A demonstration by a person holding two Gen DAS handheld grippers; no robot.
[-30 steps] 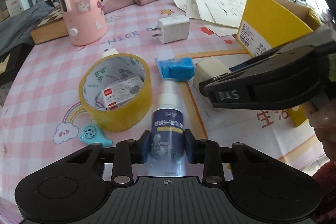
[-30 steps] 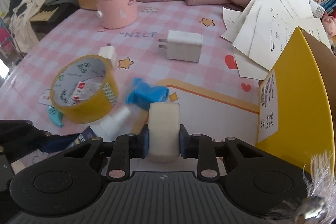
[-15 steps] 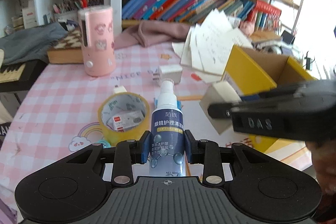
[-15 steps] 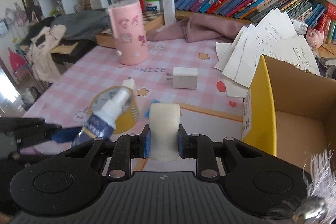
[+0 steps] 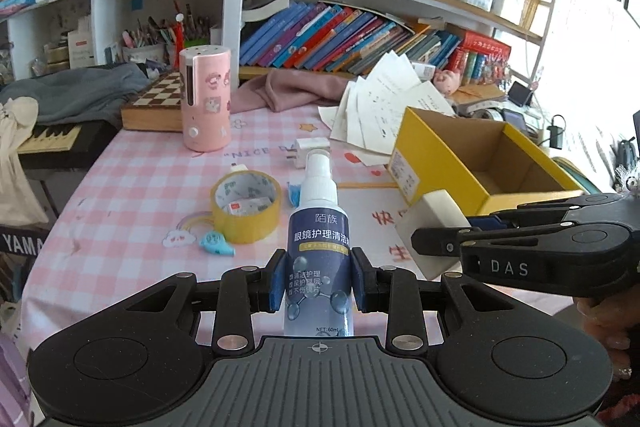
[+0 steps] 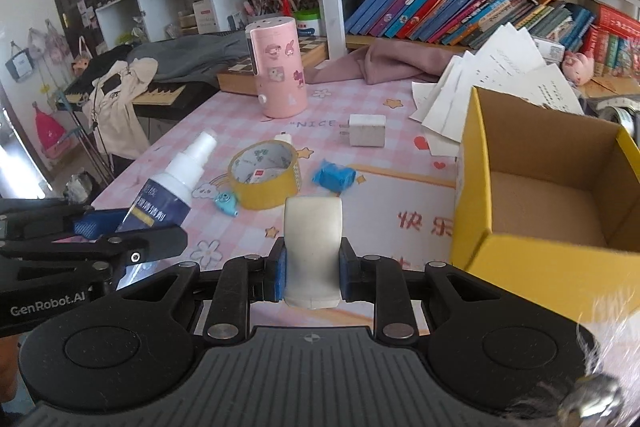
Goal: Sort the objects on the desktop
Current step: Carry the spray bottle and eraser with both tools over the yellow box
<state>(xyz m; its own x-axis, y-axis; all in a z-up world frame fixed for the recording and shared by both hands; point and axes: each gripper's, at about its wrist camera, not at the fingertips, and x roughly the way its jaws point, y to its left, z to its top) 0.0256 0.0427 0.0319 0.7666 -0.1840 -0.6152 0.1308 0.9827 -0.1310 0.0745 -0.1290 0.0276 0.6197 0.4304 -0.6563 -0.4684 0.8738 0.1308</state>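
Navy-labelled clear plastic spray bottle (image 5: 319, 247) with a white nozzle, marked "NET: 60ml" under Chinese print, stands upright in your left gripper (image 5: 319, 281), clamped between its blue pads above the pink checked tablecloth (image 5: 132, 203) printed "NICE". Your right gripper (image 6: 312, 269), its body stamped "DAS", is closed on a rounded off-white block (image 6: 313, 247), held just beside the open yellow cardboard box (image 6: 472, 187). Your left tool reads "GenRobot.AI", and "YAMA" shows on the black keyboard (image 5: 52, 143).

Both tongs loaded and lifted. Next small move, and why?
Probably carry the right tongs rightward over the yellow box and release the white block: the box is open beside it and looks empty, while the left tongs hold the spray bottle farther off.
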